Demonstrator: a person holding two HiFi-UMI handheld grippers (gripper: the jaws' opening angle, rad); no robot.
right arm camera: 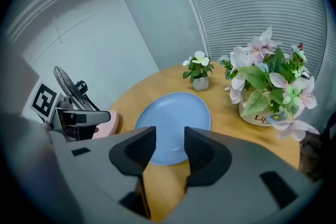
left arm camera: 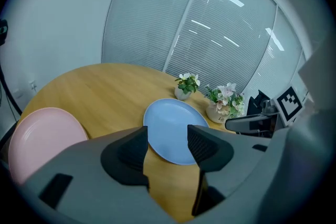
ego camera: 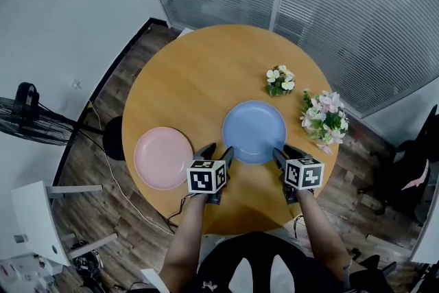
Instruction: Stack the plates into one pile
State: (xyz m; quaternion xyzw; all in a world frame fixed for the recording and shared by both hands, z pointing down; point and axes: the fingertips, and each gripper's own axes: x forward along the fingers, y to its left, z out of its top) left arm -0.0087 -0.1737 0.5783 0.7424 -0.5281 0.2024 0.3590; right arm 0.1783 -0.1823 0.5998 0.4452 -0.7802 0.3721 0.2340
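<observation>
Head view: blue plate point(ego camera: 254, 131) at frame centre on round table point(ego camera: 199, 72), pink plate point(ego camera: 163, 158) lower left, plates apart — left gripper point(ego camera: 216, 151) & right gripper point(ego camera: 287, 151) by blue plate's lower rim, jaws spread w/ nothing between.

Round wooden desk point(ego camera: 199, 72) seen from above, blue plate point(ego camera: 254, 130) near its middle, pink plate point(ego camera: 163, 157) apart to the left, left gripper point(ego camera: 217, 150) and right gripper point(ego camera: 285, 151) at the blue plate's near rim, jaws apart, two flower pots behind, small point(ego camera: 280, 81) and larger point(ego camera: 324, 119), fan point(ego camera: 31, 116) on the floor.
</observation>
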